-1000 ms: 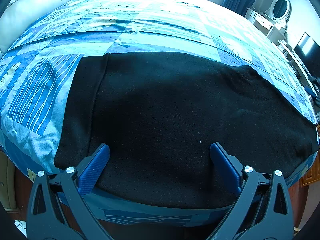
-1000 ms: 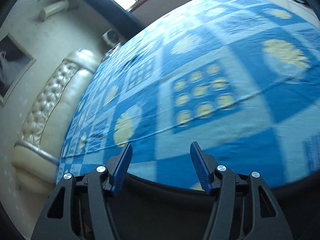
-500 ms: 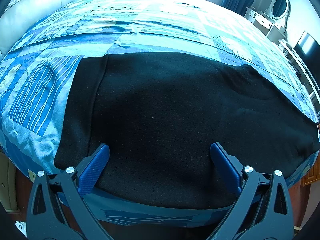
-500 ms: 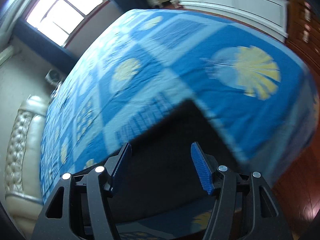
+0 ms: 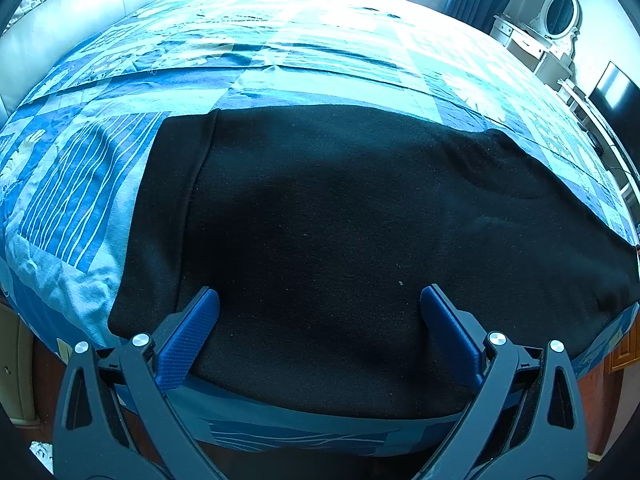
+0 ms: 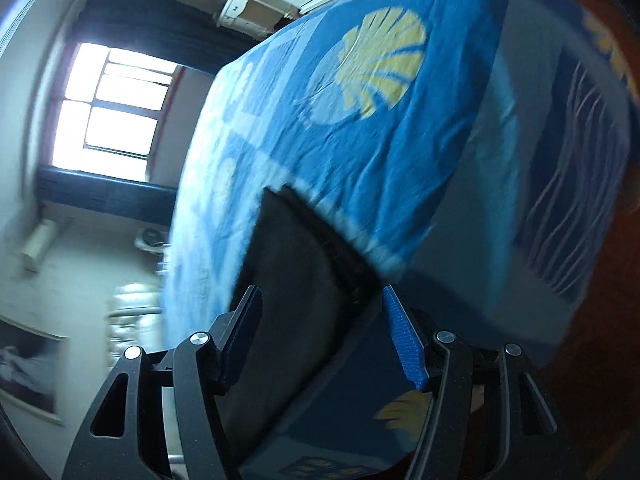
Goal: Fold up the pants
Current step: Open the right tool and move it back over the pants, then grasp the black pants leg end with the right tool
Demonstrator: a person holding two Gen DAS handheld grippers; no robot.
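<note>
Black fleece pants (image 5: 360,248) lie flat along the near edge of the blue patchwork bedspread (image 5: 280,60), left gripper (image 5: 320,312) wide open over the waistband end, right gripper (image 6: 320,320) open, empty, lined up on the leg-hem corner, likely for a lengthwise fold.

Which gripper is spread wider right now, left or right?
The left gripper: its fingers straddle a broad stretch of the black pants; the right gripper is open too, but narrower.

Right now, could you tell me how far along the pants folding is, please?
Done: the black fleece pants lie flat on the blue patterned bedspread. In hand: nothing is gripped; the left tool is open above the near edge, and the right tool is open at a corner. Left: every fold.
</note>
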